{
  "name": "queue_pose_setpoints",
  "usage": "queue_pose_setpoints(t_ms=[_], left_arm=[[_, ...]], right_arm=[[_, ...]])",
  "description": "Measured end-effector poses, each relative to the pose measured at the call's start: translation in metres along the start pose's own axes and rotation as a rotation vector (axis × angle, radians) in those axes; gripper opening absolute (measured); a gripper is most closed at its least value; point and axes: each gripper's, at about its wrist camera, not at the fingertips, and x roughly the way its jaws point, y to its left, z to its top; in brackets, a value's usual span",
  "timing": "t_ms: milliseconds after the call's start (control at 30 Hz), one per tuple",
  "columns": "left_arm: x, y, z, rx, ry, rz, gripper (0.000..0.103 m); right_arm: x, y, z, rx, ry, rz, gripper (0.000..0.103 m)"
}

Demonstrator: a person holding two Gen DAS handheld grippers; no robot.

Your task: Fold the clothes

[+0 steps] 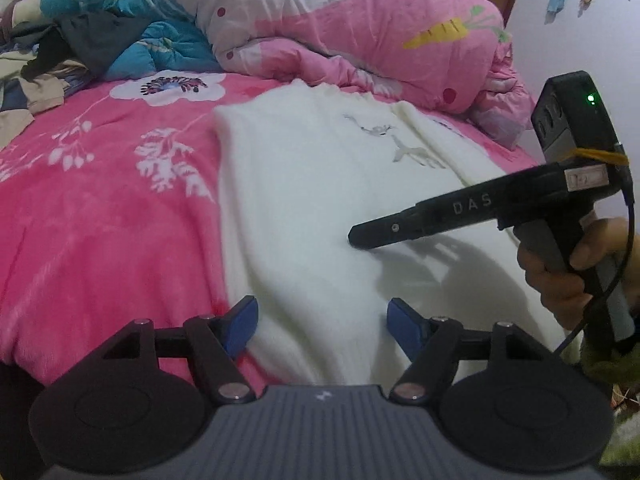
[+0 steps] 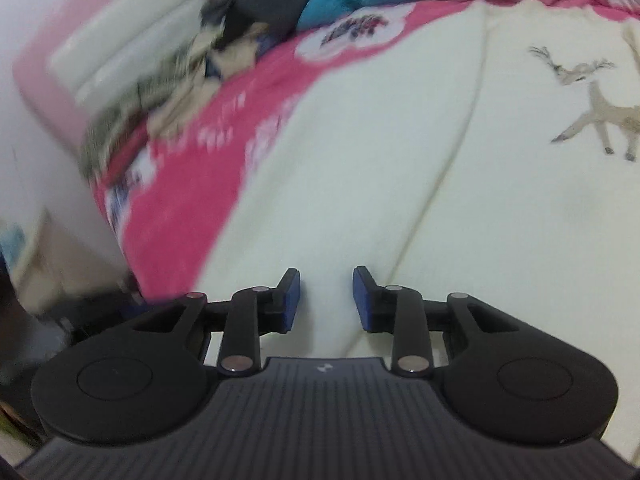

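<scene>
A cream-white sweater (image 1: 320,184) with grey deer prints lies flat on the pink flowered bed sheet (image 1: 100,208). My left gripper (image 1: 322,322) is open, its blue pads just above the sweater's near hem. My right gripper (image 1: 360,240), held by a hand at the right, reaches over the sweater's middle with its tip close to the cloth. In the right wrist view the right gripper (image 2: 326,298) is open and empty, low over the sweater (image 2: 400,160), with the deer print (image 2: 592,108) to its right.
A pink carrot-print duvet (image 1: 360,28) is bunched at the back of the bed. A blue quilt (image 1: 132,12) and a heap of dark and beige clothes (image 1: 60,52) lie at the back left. A white wall (image 1: 580,52) is at the right.
</scene>
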Motion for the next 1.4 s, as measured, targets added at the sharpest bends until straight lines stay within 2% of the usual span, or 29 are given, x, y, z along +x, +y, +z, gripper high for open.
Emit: queue_pose_setpoints(t_ms=[67, 133, 300, 467, 700, 867, 967, 1100, 1233, 1400], left_arm=[[-0.007, 0.002, -0.006, -0.013, -0.004, -0.019, 0.076], [-0.008, 0.010, -0.004, -0.052, -0.016, -0.031, 0.076], [-0.008, 0.033, 0.002, -0.136, -0.061, -0.065, 0.076], [0.008, 0.047, 0.009, -0.176, -0.082, -0.101, 0.076], [0.034, 0.066, 0.033, -0.218, -0.116, -0.140, 0.075], [0.049, 0.067, 0.061, -0.145, -0.187, -0.123, 0.076], [0.075, 0.072, 0.071, -0.147, -0.139, -0.102, 0.076], [0.095, 0.083, 0.070, -0.205, -0.102, -0.154, 0.076], [0.090, 0.085, 0.067, -0.236, -0.069, -0.211, 0.076], [0.074, 0.084, 0.050, -0.268, -0.029, -0.285, 0.076]], right_arm=[[-0.007, 0.007, 0.004, -0.024, 0.033, -0.008, 0.031], [-0.014, 0.006, 0.018, 0.023, 0.061, 0.019, 0.041], [-0.022, 0.004, 0.064, 0.113, 0.033, 0.064, 0.050], [0.001, 0.020, 0.097, 0.098, 0.032, 0.049, 0.055], [0.021, 0.023, 0.103, 0.123, 0.051, 0.035, 0.056], [0.019, 0.014, 0.095, 0.153, 0.045, 0.017, 0.056], [0.016, 0.003, 0.093, 0.197, 0.026, 0.001, 0.057], [0.015, -0.006, 0.092, 0.218, 0.014, -0.020, 0.057], [0.023, -0.012, 0.105, 0.227, 0.012, -0.041, 0.057], [0.053, 0.005, 0.134, 0.150, 0.021, -0.045, 0.059]])
